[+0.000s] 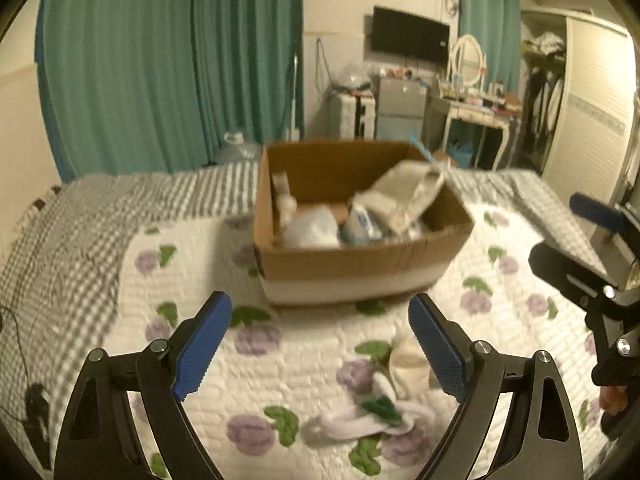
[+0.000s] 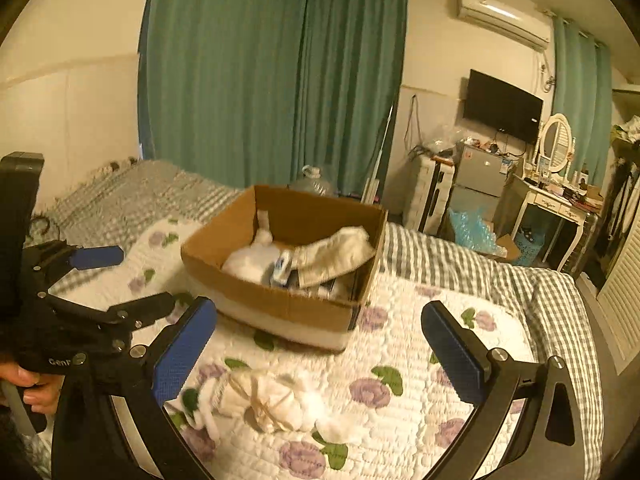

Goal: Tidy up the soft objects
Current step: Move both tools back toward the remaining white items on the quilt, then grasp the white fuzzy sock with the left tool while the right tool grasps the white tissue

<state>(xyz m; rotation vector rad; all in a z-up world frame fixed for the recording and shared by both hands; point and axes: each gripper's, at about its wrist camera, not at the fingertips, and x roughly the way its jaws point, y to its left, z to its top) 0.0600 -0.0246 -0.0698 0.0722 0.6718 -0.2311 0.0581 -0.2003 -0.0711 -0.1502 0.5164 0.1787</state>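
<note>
Sitting on bed (image 2: pixel 500 280), cardboard box (image 1: pixel 352 268) already holds several soft things. 1 pale soft bundle (image 2: pixel 264 400) left on quilt, near box. Left gripper (image 1: pixel 320 344) spread, empty; right gripper (image 2: pixel 316 356) spread, empty, bundle just below. Task looks mostly done.

Quilt (image 1: pixel 320 344): white, printed with purple flowers and green leaves, lying beneath both claws. Under-blanket (image 1: pixel 72 232): grey-and-white check, left of and beyond the left claw. Cardboard box (image 1: pixel 360 264): brown with a white band along its base, straight ahead of the left gripper (image 1: pixel 320 344). Sock bundle (image 2: pixel 260 400): cream and white, between the fingers of the right gripper (image 2: pixel 320 352). Cloth (image 2: pixel 336 256) in the box: off-white. Finger pads (image 1: pixel 202 346): textured blue on black frames. Curtains (image 1: pixel 168 72): teal, far beyond the claws. Television (image 2: pixel 502 106): black.
</note>
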